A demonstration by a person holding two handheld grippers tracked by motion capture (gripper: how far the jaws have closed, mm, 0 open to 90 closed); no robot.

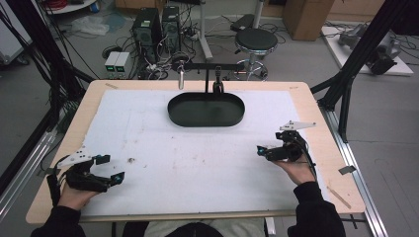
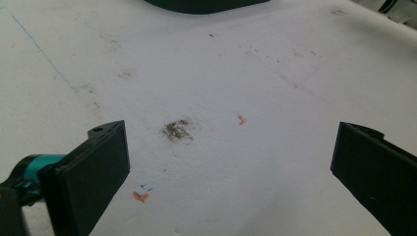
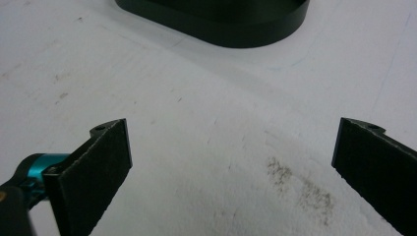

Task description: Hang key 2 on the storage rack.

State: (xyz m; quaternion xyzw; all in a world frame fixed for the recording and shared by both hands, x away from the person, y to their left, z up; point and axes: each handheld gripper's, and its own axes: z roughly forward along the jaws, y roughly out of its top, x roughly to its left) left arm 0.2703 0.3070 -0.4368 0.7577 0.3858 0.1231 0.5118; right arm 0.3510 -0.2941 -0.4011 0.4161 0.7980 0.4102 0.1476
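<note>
So far nothing looks done, as best I can judge. The left gripper (image 1: 109, 169) sits near the front left corner of the table (image 1: 316, 123), and its jaws stand wide apart with nothing between them. The right gripper (image 1: 265, 150) sits near the right edge of the table, and its jaws also stand wide apart and hold nothing. Both hover just over the white mat (image 1: 148, 123) that covers most of the table top. The nearest thing to them is the black tray (image 1: 206, 109), a long round dish that sits on the mat near the back edge of the table, about in the middle. It is well apart from both grippers. In the right gripper view the tray (image 3: 216, 22) shows ahead of the jaws, at the top, so this gripper points toward it. In the left gripper view a bit of the tray (image 2: 206, 5) peeks in at the top edge. The tray looks empty from above. The mat has some small marks on it, like a grey smudge (image 2: 177, 130) just ahead of the left gripper and a brown smear (image 3: 300, 187) between the right gripper's jaws. I think the work is at its very start: nothing is picked up yet, and the reach to the tray is all left to do.
</note>
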